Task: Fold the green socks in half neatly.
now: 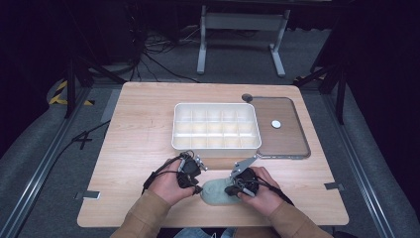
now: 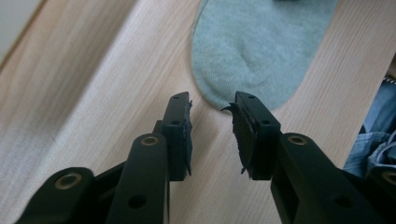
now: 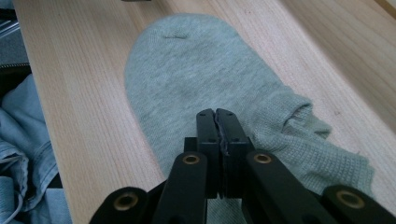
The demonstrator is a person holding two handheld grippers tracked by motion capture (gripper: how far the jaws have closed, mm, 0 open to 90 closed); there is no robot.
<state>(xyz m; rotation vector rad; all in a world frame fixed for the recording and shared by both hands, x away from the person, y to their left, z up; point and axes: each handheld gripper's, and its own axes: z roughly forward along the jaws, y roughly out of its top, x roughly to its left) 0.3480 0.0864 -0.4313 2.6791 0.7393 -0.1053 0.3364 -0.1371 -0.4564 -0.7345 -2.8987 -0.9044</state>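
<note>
My right claw (image 3: 217, 113) pressed together, tips down on pale grey-green knit sock (image 3: 196, 74), near ribbed cuff; whether fabric pinched between pads, cannot tell. My left claw (image 2: 212, 106) spread, nothing between pads, tips just at sock's rounded toe edge (image 2: 252, 51). Sock lies flat on light wooden table (image 1: 138, 124), near front edge, between my two hands. White plastic compartment tray (image 1: 216, 127) behind sock, brown flat lid (image 1: 285, 136) touching its right side.

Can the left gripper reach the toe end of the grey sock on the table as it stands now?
Probably yes. The left gripper has its fingers apart just short of the sock, with bare table around and nothing between. The right gripper is at the sock's other end.
</note>
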